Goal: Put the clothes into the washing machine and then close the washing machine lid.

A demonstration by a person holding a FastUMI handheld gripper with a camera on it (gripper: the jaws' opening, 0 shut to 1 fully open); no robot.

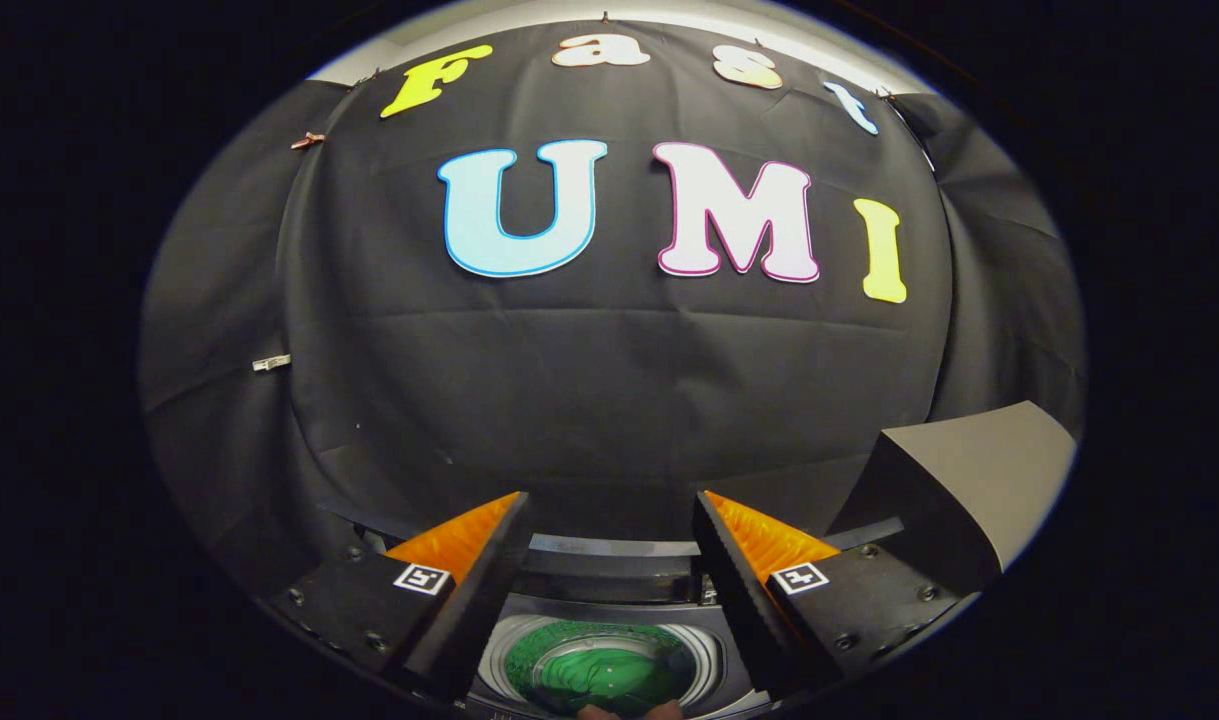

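A green garment (609, 675) lies inside the drum of the washing machine (614, 610), seen from above between and below my fingers. The drum's pale ribbed wall (497, 662) rings the cloth. The machine's top opening stands uncovered. My gripper (609, 497) hovers above the machine's back edge, open, with nothing between its fingers (489, 560). The fingers point toward the booth's black cloth wall beyond the machine.
A dark grey slanted panel or box (969, 480) rises to the right of the right finger, beside the machine; I cannot tell whether it is the lid. The black cloth wall (609, 380) hangs close behind the machine.
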